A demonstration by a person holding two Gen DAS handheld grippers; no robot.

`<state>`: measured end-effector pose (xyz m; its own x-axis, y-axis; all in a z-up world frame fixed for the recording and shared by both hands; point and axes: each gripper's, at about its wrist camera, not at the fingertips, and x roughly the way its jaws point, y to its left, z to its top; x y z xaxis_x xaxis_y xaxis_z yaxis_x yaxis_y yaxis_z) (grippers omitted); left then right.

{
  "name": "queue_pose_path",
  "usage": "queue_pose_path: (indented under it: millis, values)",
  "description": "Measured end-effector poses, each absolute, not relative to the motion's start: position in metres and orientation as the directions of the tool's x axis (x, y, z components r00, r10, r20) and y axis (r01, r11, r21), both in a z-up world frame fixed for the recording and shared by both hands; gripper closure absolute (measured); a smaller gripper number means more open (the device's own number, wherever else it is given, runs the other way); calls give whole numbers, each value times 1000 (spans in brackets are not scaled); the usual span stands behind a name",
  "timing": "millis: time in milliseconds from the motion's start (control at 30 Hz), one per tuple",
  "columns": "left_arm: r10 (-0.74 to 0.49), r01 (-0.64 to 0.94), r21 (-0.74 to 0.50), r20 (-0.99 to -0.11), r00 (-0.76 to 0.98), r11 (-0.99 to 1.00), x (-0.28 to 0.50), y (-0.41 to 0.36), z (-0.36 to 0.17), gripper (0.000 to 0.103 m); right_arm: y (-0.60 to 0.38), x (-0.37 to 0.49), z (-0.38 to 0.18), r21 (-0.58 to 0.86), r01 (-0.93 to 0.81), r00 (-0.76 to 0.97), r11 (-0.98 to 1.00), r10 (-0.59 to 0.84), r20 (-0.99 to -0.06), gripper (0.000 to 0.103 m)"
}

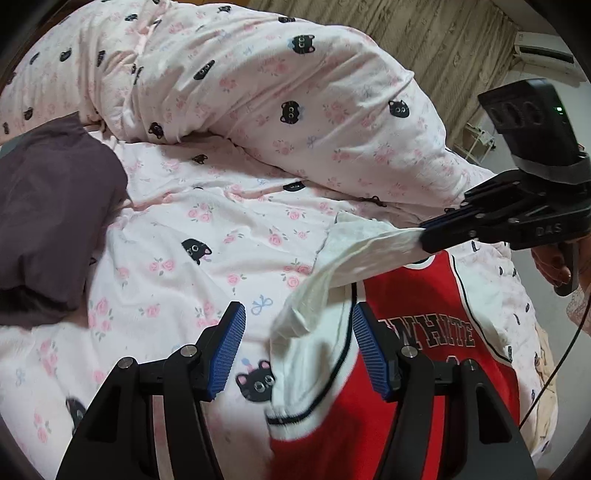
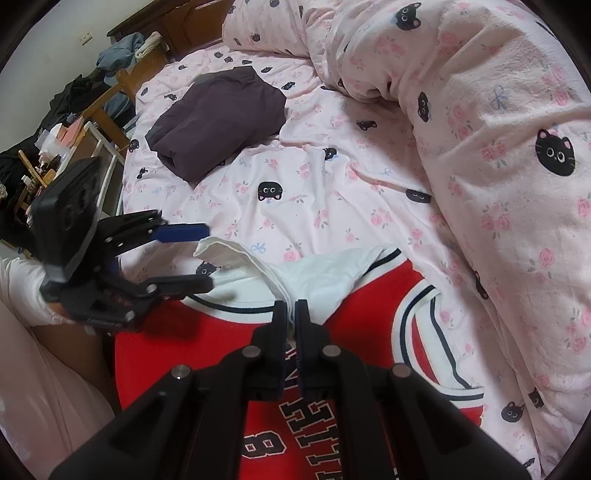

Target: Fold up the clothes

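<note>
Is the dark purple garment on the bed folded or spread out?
Folded: the dark purple garment lies as a compact layered rectangle on the pink cat-print sheet.

A bed fills most of the room, its sheet (image 2: 295, 206) pale pink with roses, bows and black cat faces. A thick quilt (image 1: 258, 92) in the same print lies bunched along the far side. At the head stands a dark wooden headboard (image 2: 177, 22), with blue clothes (image 2: 118, 55) heaped beside it. A plain pale wall (image 2: 55, 33) there carries 1 socket (image 2: 85, 37). Beside the bed a wooden chair (image 2: 110, 96) and a cluttered table (image 2: 40, 162) crowd together. On the other side the wall is covered in beige patterned wallpaper (image 1: 424, 44), with a white air conditioner (image 1: 546, 55) mounted on it. The light is soft and even.
</note>
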<state>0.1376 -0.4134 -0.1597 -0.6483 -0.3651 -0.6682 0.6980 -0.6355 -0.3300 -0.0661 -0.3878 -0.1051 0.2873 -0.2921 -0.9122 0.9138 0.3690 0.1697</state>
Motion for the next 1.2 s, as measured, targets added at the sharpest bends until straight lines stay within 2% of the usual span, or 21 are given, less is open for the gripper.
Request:
queue_pose_path:
  millis: [100,167,400,567,733,867,1033,1200]
  values:
    - [-338,672,-332,-668,-663,-663,135,-417,-164,53,-387,-67,-105,168,914,287,369,-294,-912,98]
    - [-316,657,-347,-667,-674,-669,134,-418,-167,67,-387,-67,-105,166,914,286,370,-296,-911,98]
    - [-291,631,-348,-666,-687,-694,132,-416,-168,96,-388,-70,-103,162,916,281,367,-299,-912,98]
    - [-292,626,-354,-657,-695,-695,134,-418,-164,99,-388,-72,-102,162,918,280,362,-302,-911,98]
    - [-316,603,-285,-645,-696,-745,134,-405,-150,99,-386,-72,-101,162,916,280,367,-295,-914,98]
    - [-312,555,-205,-651,-692,-806,131,-390,-142,99,-381,-74,-100,157,914,277,374,-291,-916,98]
    - [-335,459,0,-684,-648,-889,117,-356,-144,99,-371,-78,-104,137,909,255,393,-264,-930,98]
    - [-319,404,61,-724,-611,-913,102,-341,-157,99,-362,-80,-121,121,911,228,394,-237,-944,98]
